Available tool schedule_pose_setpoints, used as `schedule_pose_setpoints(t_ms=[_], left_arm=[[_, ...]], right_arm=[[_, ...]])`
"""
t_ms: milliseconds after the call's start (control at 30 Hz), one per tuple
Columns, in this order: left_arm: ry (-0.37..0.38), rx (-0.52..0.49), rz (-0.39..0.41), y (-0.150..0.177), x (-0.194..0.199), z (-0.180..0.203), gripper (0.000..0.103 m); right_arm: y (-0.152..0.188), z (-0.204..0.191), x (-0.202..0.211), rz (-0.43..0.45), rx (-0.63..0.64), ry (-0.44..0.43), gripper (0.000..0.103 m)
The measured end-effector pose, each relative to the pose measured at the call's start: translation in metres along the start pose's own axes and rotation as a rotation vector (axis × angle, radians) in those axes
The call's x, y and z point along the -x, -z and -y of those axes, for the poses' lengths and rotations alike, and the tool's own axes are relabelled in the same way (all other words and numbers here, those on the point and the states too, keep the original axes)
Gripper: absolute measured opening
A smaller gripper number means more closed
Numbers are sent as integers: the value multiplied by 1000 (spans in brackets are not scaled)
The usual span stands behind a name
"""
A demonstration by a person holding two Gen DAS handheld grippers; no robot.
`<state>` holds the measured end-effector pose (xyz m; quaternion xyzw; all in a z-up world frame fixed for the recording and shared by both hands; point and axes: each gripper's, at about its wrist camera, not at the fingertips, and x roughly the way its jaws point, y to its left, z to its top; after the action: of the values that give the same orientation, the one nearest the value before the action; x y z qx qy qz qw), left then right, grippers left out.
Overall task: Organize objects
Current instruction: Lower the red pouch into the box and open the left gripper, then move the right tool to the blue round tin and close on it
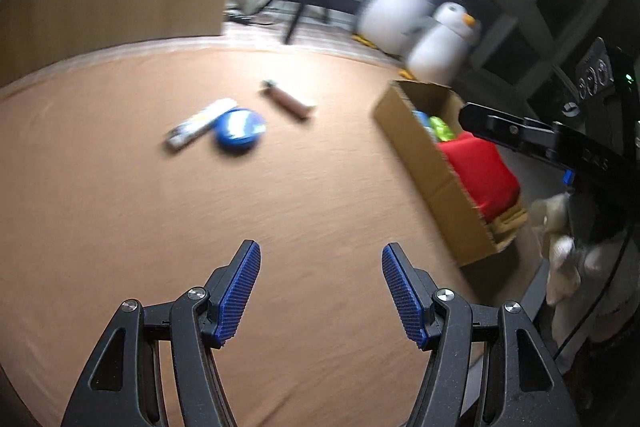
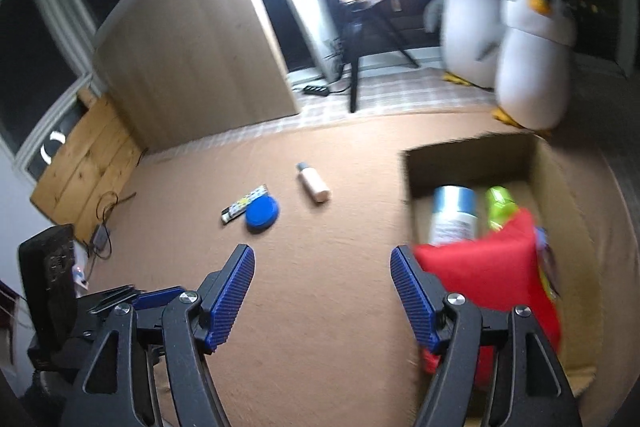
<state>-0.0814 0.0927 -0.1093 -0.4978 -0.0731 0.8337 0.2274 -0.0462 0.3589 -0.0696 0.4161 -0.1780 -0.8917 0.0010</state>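
Both grippers are empty right now. The left gripper point(image 1: 321, 291) has its jaws apart with nothing between them, just hanging over the brown surface point(image 1: 280, 207). Same deal with the right gripper point(image 2: 322, 294): jaws spread, nothing gripped, sitting right at the near left edge of the cardboard box point(image 2: 576, 267). Inside the box there's a red pouch point(image 2: 488, 275) at the front, with a white-and-blue can point(image 2: 454, 215) and a green packet point(image 2: 500, 207) behind it. Still out on the surface, well left of the box: a round blue tin point(image 2: 262, 213) touching a small flat tube point(image 2: 245, 205), and a beige bottle point(image 2: 314, 183) lying on its side a bit further back. Two plush penguins point(image 2: 532, 67) stand past the far edge. Everything's a bit motion-blurred, so labels are unreadable.
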Motion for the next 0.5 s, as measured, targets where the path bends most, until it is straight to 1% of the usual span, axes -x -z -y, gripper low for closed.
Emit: schedule_pose_setpoints(t_ms=[133,233,333,500], left_arm=[[-23,69,15,20,24,-33,67],[-56,110,25,33,39,-57,67],[-73,145,29,44,51,-77,67],[-94,213,24,62,63,-107,68]], right_arm=[[-10,-35,-36,-46,94,-9,67],[-16,-56,-67,-92,143,-12,67],[-19,-71,-98,-135,175,-14,67],[-21,-93,-142,-190,226,8,67]])
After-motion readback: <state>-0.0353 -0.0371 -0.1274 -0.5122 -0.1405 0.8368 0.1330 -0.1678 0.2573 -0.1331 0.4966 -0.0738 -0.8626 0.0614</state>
